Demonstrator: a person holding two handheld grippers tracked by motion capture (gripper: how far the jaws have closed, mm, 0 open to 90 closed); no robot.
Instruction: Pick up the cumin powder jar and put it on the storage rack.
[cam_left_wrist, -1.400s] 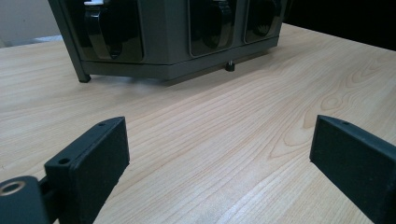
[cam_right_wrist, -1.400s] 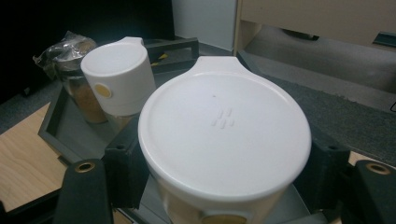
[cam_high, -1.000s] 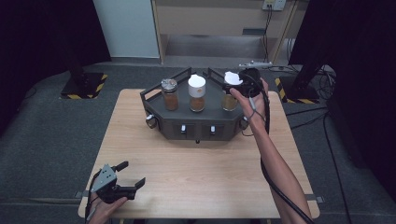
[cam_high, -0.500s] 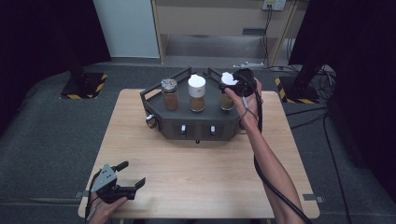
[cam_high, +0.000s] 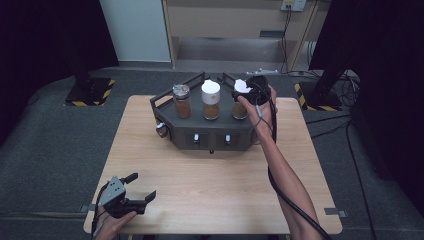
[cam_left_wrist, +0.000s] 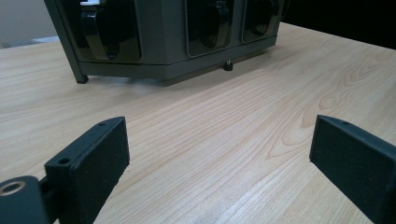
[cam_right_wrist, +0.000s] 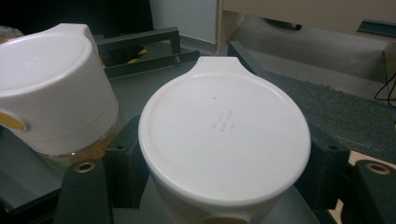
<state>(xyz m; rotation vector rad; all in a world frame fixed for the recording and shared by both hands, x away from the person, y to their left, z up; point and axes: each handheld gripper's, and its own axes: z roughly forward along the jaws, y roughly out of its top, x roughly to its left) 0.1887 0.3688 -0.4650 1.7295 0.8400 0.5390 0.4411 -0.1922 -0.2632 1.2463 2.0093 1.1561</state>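
While the left gripper (cam_high: 131, 195) rests at the table's (cam_high: 215, 190) near left corner, well apart from the rack (cam_high: 210, 131), its jaws spread wide around nothing, the right gripper (cam_high: 250, 89) has crept from just right of the rack's right-hand jar (cam_high: 240, 104) to directly over its white lid. A second ago the hand sat slightly farther right and nearer the person; now it covers that jar's top at the rack's right end, beside the middle jar (cam_high: 210, 100) and farthest from the metal-capped jar (cam_high: 181, 100). That shift suggests the reach is over and the grasp is in hand, with lifting the jar out of the rack as the likely next step. From the high view the hand hides the jaws, so the grip cannot be judged there. The right gripper view settles it: the black jaws stand on either side of the lid (cam_right_wrist: 224, 126), pressed up against its rim, so I judge them pinching it, though whether firmly enough to lift I cannot tell. That view also shows the middle jar's lid (cam_right_wrist: 51, 79) just beside the held one, close enough to bump on a tilted lift. Only the left gripper view shows the rack's front panels (cam_left_wrist: 163, 28) and its small foot on the wood, with the open jaws framing bare tabletop.
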